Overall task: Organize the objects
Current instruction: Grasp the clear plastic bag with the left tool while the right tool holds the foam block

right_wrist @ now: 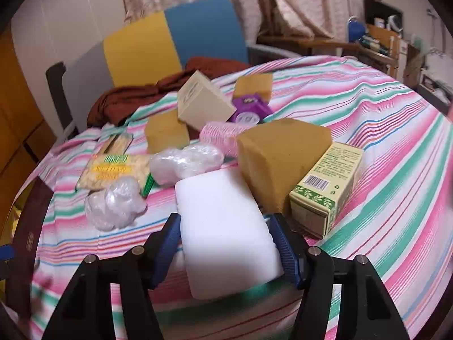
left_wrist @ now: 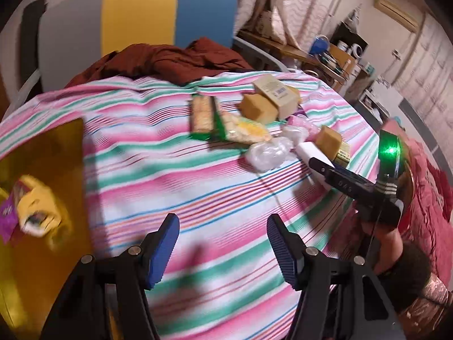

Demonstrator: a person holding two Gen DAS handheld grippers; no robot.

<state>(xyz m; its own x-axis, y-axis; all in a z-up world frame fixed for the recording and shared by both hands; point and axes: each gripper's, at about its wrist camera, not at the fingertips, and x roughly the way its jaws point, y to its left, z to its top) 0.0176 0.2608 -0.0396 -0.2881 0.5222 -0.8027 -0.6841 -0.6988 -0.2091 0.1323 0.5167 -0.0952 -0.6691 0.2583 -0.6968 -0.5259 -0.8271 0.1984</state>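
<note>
Both views look forward and down along gripper fingers over the striped bedspread [left_wrist: 198, 175]. The left wrist view sits farther back, facing the clutter and headboard [left_wrist: 141, 14]. The right wrist view sits close on the white sponge [right_wrist: 226, 226]; both share the clutter.

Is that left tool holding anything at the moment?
No, the left gripper has open jaws with only the striped cloth showing between them.
</note>
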